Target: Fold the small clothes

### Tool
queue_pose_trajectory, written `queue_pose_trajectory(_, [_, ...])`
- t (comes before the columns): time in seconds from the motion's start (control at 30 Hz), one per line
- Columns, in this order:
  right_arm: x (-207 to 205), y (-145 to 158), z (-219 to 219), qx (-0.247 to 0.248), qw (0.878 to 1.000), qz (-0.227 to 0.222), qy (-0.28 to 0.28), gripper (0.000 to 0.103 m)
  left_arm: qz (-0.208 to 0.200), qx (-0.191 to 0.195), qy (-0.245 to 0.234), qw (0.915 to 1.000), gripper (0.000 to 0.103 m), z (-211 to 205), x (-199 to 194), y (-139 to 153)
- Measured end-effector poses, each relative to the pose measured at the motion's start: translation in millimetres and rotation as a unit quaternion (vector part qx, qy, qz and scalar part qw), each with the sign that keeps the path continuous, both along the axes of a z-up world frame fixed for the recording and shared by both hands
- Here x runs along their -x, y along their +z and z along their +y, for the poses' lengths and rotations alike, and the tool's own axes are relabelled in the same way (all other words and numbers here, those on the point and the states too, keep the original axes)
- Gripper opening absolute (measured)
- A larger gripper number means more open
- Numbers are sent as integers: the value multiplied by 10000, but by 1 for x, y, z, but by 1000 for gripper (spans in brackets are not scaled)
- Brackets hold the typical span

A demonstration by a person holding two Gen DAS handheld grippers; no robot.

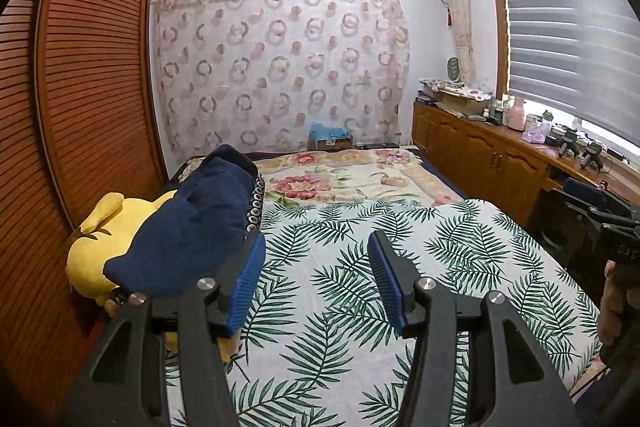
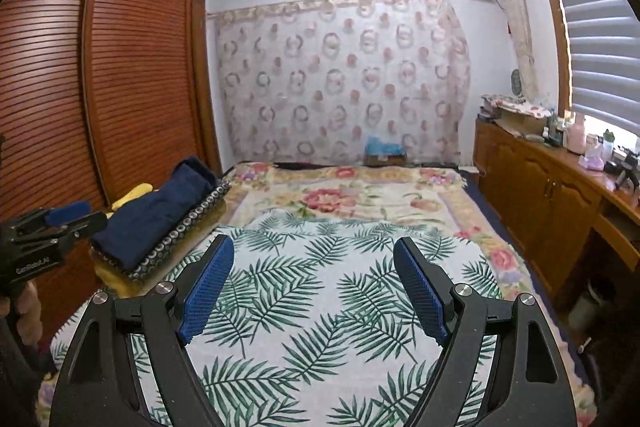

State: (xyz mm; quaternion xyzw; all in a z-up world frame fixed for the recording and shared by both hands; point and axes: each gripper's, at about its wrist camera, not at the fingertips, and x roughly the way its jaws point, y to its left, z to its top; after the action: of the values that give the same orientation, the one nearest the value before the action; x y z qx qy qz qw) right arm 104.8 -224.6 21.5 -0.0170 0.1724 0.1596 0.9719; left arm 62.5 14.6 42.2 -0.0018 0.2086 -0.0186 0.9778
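Note:
A pile of folded navy blue clothes (image 1: 192, 223) rests on a dark circle-trimmed cloth over a yellow plush toy (image 1: 90, 251) at the bed's left side; the pile of navy clothes (image 2: 160, 219) also shows in the right wrist view. A white leaf-print cloth (image 1: 332, 291) lies spread flat over the near part of the bed. My left gripper (image 1: 316, 239) hovers open above it, just right of the navy pile, with nothing between its blue pads. My right gripper (image 2: 314, 243) stands wide open over the leaf-print cloth (image 2: 320, 299), also holding nothing.
A floral blanket (image 1: 340, 175) covers the far half of the bed. A slatted wooden wardrobe (image 1: 92, 75) lines the left side. A wooden cabinet (image 1: 480, 151) with bottles and clutter runs under the window on the right. The right gripper (image 1: 580, 199) shows at the frame's right edge.

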Motion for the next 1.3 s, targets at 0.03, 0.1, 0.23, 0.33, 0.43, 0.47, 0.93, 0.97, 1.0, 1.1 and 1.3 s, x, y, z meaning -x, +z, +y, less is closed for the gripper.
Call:
queue_pose_trajectory(0.03, [0, 0, 0, -9, 10000, 7, 9, 84, -3, 7, 1, 10000, 53, 0, 0, 0])
queue_pose_trajectory(0.1, [0, 0, 0, -1, 10000, -2, 8, 84, -6, 1, 13, 10000, 53, 0, 0, 0])
queue_pose_trajectory(0.23, [0, 0, 0, -2, 10000, -10, 1, 84, -23, -20, 31, 10000, 53, -1, 1, 1])
queue_pose_trajectory(0.33, [0, 0, 0, 5, 10000, -16, -1, 84, -22, -13, 22, 10000, 53, 0, 1, 1])
queue_pose_trajectory(0.43, [0, 0, 0, 4, 10000, -5, 8, 84, -21, -28, 15, 10000, 53, -1, 1, 2])
queue_pose_trajectory(0.47, [0, 0, 0, 6, 10000, -5, 1, 84, -23, -25, 18, 10000, 53, -1, 1, 2])
queue_pose_trajectory(0.93, [0, 0, -1, -2, 10000, -6, 11, 84, -24, -35, 24, 10000, 53, -2, 1, 2])
queue_pose_trajectory(0.97, [-1, -1, -1, -2, 10000, -5, 6, 84, -27, -34, 23, 10000, 53, -2, 1, 1])
queue_pose_trajectory(1.0, [0, 0, -1, -1, 10000, -7, 9, 84, -32, -43, 30, 10000, 53, -2, 1, 2])
queue_pose_trajectory(1.1, [0, 0, -1, 0, 10000, -9, 7, 84, -35, -21, 28, 10000, 53, -2, 1, 2])
queue_pose_trajectory(1.3, [-1, -1, -1, 0, 10000, -12, 0, 84, -47, -18, 34, 10000, 53, -1, 0, 6])
